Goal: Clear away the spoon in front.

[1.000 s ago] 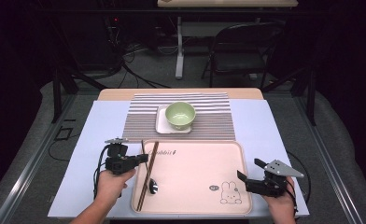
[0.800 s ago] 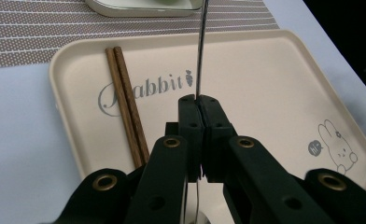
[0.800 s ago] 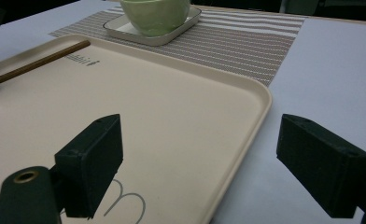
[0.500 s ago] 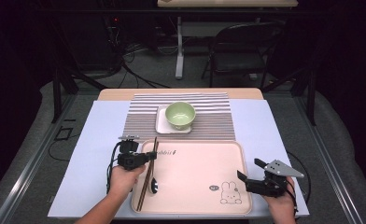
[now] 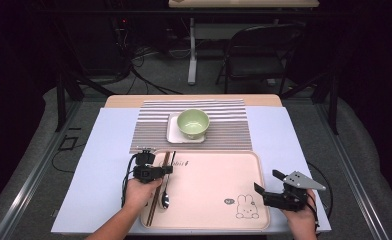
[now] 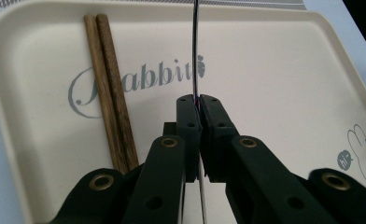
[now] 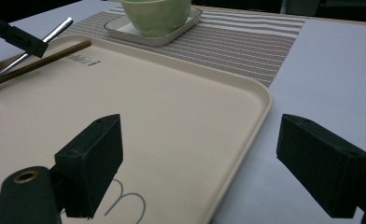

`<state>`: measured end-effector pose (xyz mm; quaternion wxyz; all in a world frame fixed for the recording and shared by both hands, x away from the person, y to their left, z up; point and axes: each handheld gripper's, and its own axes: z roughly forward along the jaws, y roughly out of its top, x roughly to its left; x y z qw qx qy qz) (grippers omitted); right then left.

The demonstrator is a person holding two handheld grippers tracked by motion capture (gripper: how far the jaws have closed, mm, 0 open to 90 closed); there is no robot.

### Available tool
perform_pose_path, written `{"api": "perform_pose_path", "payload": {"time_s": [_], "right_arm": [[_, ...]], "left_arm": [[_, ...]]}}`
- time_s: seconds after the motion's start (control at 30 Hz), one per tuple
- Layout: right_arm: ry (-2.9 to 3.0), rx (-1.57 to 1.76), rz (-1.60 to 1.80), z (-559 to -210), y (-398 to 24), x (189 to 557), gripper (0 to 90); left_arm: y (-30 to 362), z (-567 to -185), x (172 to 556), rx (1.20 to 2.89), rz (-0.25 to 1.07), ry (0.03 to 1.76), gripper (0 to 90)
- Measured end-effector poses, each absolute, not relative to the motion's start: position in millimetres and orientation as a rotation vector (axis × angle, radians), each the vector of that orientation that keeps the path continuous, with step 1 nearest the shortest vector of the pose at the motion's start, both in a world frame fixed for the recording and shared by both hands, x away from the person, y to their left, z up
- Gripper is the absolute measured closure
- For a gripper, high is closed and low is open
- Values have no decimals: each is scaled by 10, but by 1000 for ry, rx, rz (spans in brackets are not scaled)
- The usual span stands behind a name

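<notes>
the left gripper is sitting over the left part of the cream tray, its jaws pressed together on the thin metal handle of a spoon. in the left gripper view the handle is running straight up between the two black pads, which are meeting almost flush on it (just the sliver of steel is parting them). the spoon is lying along the tray's left side, bowl toward the near edge and handle pointing toward the far edge, with the gripper pinching it around mid-handle.

just to the left of the spoon, a pair of brown wooden chopsticks is lying side by side on the tray, roughly parallel to the spoon and crossing the printed word at the tray's far left.

the right gripper is hovering at the tray's near right corner, well apart from the spoon. its jaws are standing wide, with the tray rim passing between them and nothing being gripped; in the right gripper view the pads are hanging clear above the surface.

beyond the tray, a green bowl is resting on a small white square plate, which is sitting on a striped placemat at the far middle of the table.
</notes>
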<state>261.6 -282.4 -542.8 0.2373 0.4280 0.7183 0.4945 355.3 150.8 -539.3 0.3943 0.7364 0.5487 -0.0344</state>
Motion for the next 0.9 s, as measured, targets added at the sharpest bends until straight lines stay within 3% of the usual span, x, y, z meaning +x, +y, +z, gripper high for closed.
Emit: {"api": "perform_pose_path", "payload": {"time_s": [0.9], "right_arm": [[1970,1174,1355,-5428,-2821,2614,141]], "left_arm": [[1549,-5547,3550,1832,-143,1466,805]]}}
